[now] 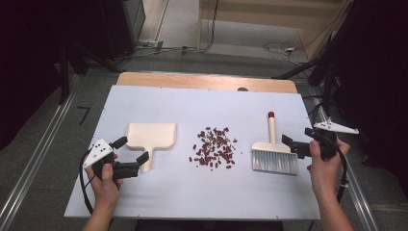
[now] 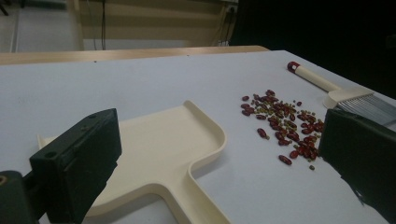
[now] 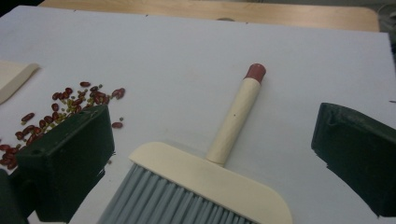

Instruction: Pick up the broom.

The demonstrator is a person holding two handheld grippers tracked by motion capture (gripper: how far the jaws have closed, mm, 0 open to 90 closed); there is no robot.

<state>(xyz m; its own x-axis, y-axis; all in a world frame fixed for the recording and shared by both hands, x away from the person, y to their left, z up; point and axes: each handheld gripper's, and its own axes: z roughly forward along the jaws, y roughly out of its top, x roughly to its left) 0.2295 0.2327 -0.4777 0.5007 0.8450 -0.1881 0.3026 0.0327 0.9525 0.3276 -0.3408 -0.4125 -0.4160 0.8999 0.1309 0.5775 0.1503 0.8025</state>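
A cream dustpan (image 1: 150, 136) (image 2: 159, 154) lies at the table's left, its handle pointing toward the near edge. A loose pile of red beans (image 1: 214, 147) (image 2: 285, 126) (image 3: 70, 102) sits in the middle. To the right lies a cream hand brush (image 1: 274, 154) (image 3: 205, 186) (image 2: 345, 95) with grey bristles and a red-tipped handle pointing away. My left gripper (image 1: 132, 149) (image 2: 222, 135) hovers open just in front of the dustpan's handle, holding nothing. My right gripper (image 1: 292, 145) (image 3: 215, 128) stands open beside the brush's right end, its jaws on either side of the brush head without touching it.
The white table sheet (image 1: 202, 192) has bare room along the front and back. A wooden edge (image 1: 207, 81) runs along the far side. Dark stands and floor cables (image 1: 281, 47) lie beyond the table.
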